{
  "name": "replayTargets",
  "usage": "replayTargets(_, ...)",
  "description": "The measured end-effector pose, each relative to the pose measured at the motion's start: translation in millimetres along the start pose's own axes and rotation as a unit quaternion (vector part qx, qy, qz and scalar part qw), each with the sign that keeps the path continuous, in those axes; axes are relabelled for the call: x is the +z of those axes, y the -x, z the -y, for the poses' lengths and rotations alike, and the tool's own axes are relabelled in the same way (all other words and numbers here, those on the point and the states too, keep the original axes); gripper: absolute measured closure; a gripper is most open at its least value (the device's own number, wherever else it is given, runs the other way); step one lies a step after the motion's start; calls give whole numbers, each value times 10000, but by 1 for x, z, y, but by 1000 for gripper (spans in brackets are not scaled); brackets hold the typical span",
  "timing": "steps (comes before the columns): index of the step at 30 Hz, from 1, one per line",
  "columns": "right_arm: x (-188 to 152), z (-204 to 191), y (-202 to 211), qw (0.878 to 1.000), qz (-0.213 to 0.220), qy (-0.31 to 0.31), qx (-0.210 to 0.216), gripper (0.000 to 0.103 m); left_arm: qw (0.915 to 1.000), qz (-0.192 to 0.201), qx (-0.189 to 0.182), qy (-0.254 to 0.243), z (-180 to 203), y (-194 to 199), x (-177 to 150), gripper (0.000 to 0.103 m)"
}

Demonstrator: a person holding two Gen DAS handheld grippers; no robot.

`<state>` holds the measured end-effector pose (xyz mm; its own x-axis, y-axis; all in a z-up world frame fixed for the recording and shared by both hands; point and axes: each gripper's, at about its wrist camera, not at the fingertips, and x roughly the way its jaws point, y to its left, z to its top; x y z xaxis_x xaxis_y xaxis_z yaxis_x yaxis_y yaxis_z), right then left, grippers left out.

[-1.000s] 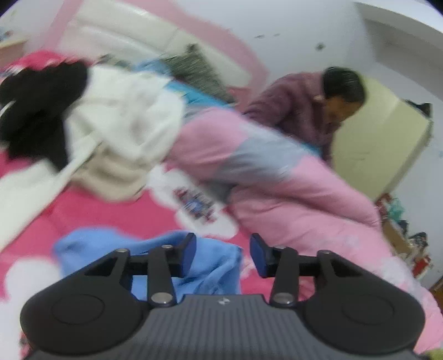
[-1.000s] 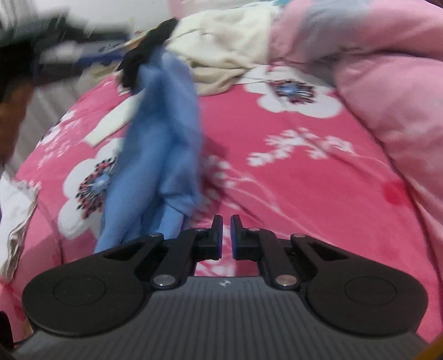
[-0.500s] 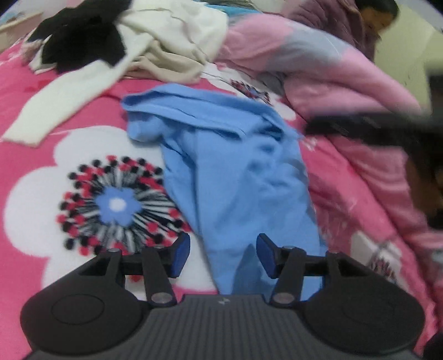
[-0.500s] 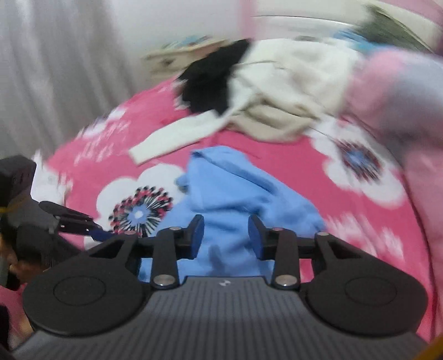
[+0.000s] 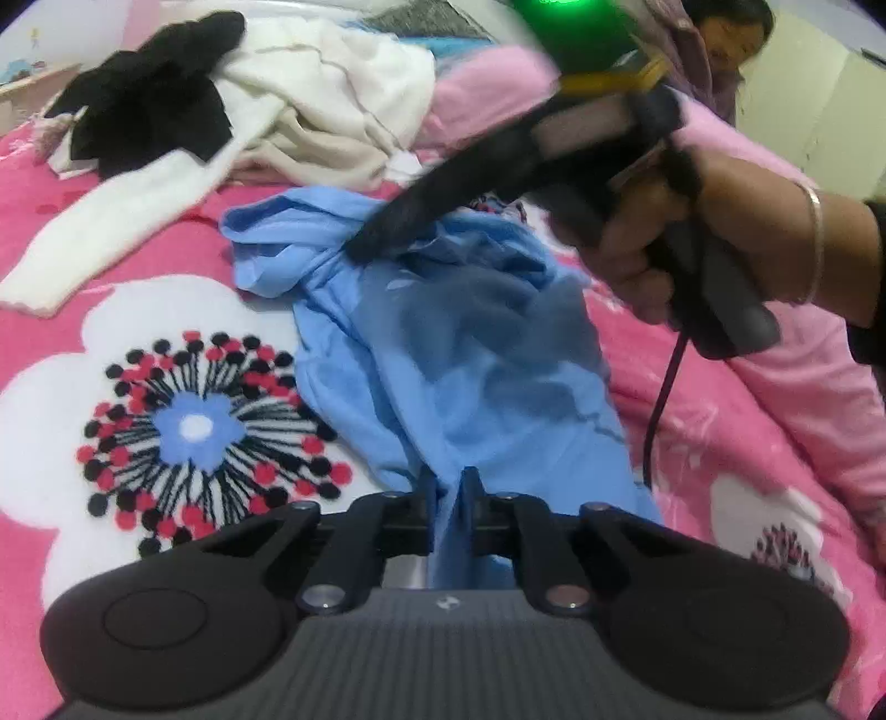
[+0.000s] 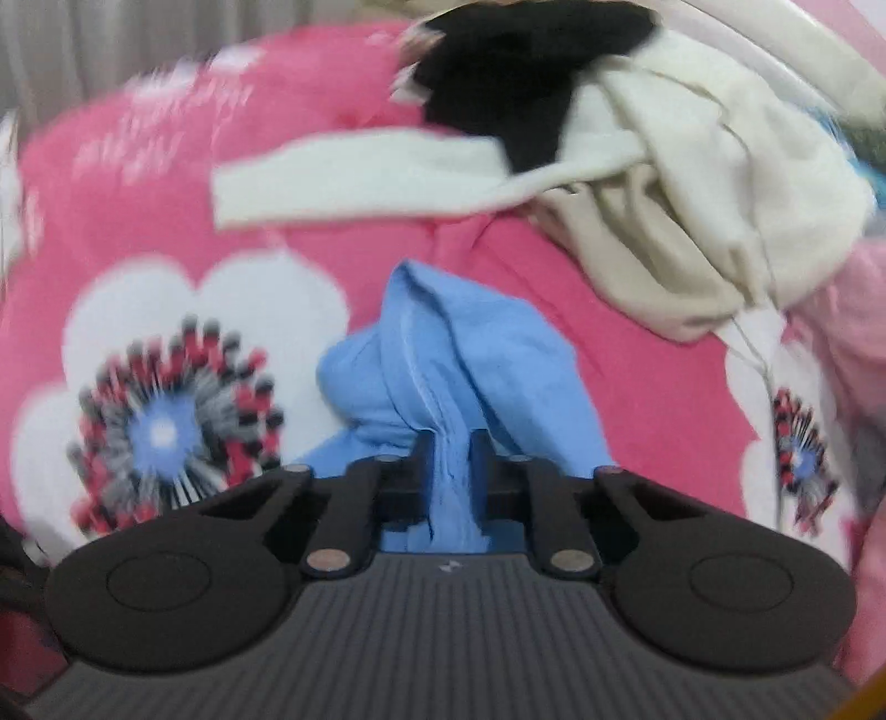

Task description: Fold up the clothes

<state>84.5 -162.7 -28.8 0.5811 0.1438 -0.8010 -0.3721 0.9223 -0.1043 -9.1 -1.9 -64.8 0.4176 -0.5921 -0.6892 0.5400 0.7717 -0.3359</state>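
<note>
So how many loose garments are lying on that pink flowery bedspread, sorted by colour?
Blue: 1, the blue garment
Black: 1, the black garment
Cream: 1 heap, the cream garment; it may be more than one piece
Total: 3

Pink floral bedspread [image 5: 77,232]; grey curtain [image 6: 111,33]; cream wardrobe [image 5: 819,94].

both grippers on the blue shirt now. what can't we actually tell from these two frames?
- Which part of the blue garment each gripper holds: bunched cloth, no hem or sleeve readable.
- Right gripper fingertips in the left wrist view: motion blur smears them.
- Garment's near end: hidden under the left gripper body.
- Black garment and cream garment: tangled, blurred, type unclear.
</note>
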Motion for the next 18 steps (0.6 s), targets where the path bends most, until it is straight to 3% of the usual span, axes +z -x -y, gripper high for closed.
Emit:
replayTargets(4,21,41,49,9896,716,-1221,267,98,9983,530,-182,186,-6,36,16,96)
replayTargets(9,49,98,128,9514,1875,-2414,387,98,9862,1645,-62,165,-24,123,75,96)
replayTargets(11,57,114,166,9336,2411,-2628,353,98,9777,2097,49,111,-30,161,99,96)
replayTargets(14,58,129,228,9053,3195,-2781,312,98,9582,2844,319,-70,-33,233,132,96)
replayTargets(18,37,144,317,8627,4070,-2988,276,98,9366,3443,536,-375,-21,309,140,96)
